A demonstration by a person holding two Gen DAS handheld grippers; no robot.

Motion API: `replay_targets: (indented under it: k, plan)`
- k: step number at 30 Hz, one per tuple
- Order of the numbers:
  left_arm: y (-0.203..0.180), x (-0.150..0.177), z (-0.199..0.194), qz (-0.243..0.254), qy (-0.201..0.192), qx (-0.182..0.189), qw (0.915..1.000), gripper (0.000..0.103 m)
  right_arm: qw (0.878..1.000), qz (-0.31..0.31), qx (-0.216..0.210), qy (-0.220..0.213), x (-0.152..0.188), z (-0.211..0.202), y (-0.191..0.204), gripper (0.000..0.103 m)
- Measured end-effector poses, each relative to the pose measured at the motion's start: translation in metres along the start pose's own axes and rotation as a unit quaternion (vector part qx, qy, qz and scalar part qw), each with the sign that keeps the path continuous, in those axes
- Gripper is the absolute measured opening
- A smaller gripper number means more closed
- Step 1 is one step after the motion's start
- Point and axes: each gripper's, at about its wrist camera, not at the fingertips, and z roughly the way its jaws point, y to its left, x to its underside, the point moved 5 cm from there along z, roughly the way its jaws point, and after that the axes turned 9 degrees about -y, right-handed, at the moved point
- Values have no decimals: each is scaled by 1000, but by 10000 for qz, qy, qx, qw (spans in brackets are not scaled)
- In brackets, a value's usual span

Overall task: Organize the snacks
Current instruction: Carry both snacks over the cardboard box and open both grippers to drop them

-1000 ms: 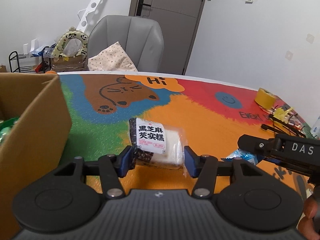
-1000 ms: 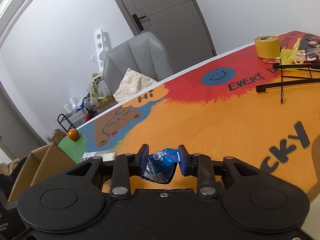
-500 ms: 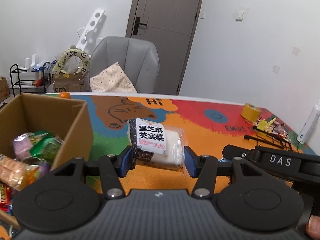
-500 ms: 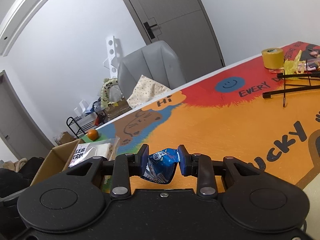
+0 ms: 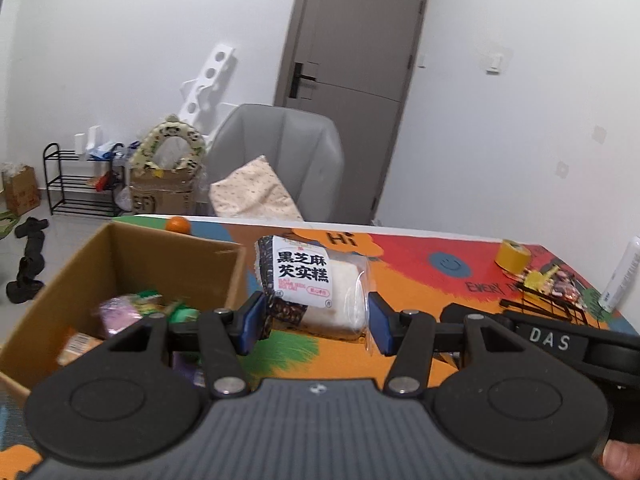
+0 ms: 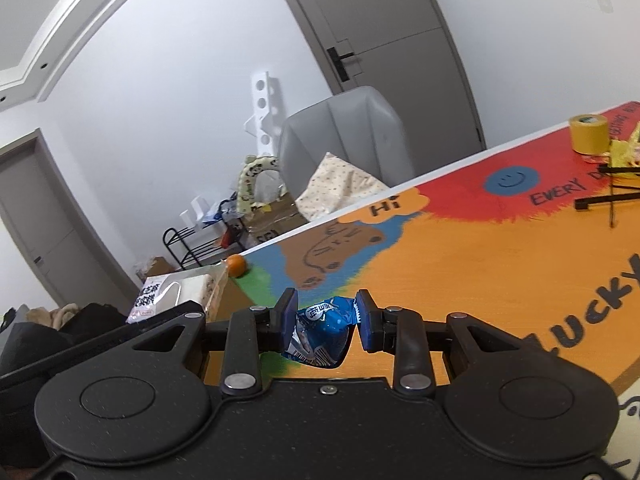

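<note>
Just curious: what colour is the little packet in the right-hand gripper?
Bright blue with white print; the small packet shows best in the right wrist view.

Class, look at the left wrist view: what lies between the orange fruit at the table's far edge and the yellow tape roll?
The held cake packet crosses that line in the left wrist view, between the orange fruit and the yellow tape roll.

A grey chair (image 5: 280,156) stands behind the table — yellow tape roll (image 5: 513,259) near its far edge.

White cake packet (image 5: 316,288), black-labelled, frame centre, tilted. Crumpled blue snack wrapper (image 6: 322,330), lower centre. Open cardboard box (image 5: 120,256), lower left, holding blurred, apparently assorted packets (image 5: 132,312).
</note>
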Motion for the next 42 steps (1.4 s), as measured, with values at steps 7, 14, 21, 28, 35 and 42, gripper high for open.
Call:
replay_targets:
  k: [7,14,21,28,35,42]
  plan:
    - [30,-13,-11,-130,-125,-171,9997,53,9997,-122,-185,61,3,10,29,30]
    - [65,-17,-14,-277,-148,-349,9989,53,9990,-222,-353,142,7,24,58,30]
    - [95,-21,-15,-448,-177,-530,9974,53,9977,-409,-499,201,9,31,84,30]
    - [122,-20,-12,-631,-129,-700,9955,54,9960,-563,-652,250,9,43,109,30]
    - [141,-15,-7,-790,-112,-718,9942,58,9943,-703,-716,363,15,58,128,30]
    - [157,-18,-16,-869,-210,-786,9929,68,9925,-844,-772,421,18,73,147,30]
